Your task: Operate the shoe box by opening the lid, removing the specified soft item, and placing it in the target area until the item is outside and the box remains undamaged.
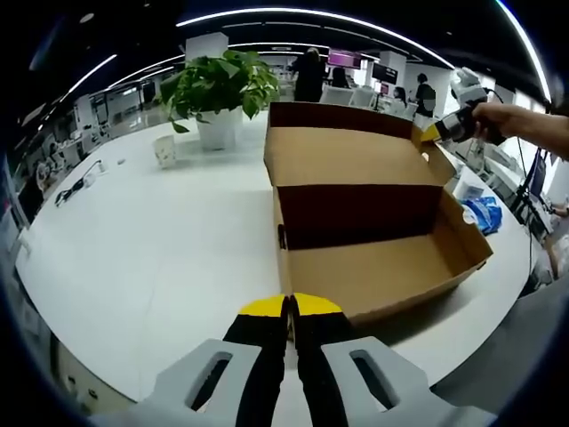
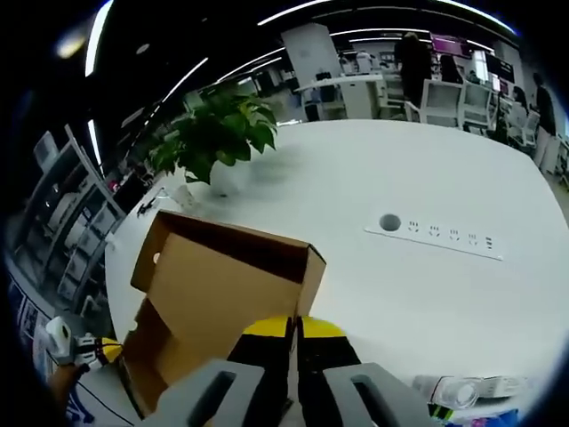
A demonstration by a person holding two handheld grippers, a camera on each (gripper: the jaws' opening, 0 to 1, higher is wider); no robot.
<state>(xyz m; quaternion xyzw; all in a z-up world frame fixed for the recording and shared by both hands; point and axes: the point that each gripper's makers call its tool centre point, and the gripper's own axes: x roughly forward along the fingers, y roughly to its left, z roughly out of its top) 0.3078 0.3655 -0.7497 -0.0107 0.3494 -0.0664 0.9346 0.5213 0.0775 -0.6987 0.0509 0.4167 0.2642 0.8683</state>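
A brown cardboard shoe box sat open on a large white table. Its lid stood swung back on the far side of the box, leaning away from the opening. In the left gripper view the inside of the box was partly in shadow, and the part of its floor that showed was bare cardboard; whether the soft item lay in the shaded part could not be told.

The left gripper hung just in front of the near wall of the box, its yellow-tipped black jaws pressed together with nothing between them. The right gripper came into the same view beyond the box, at the far right corner of the lid, held by a person's hand; contact with the cardboard could not be made out there.

In the right gripper view, the right gripper had its jaws clenched tight together just beside the edge of the lid, with no cardboard visibly caught between them. The left gripper appeared small on the far side of the box from this angle.

A leafy green plant in a white pot stood behind the box, to the lid's left. A paper cup stood near the pot. A strip of power sockets was set into the table well away from the box.
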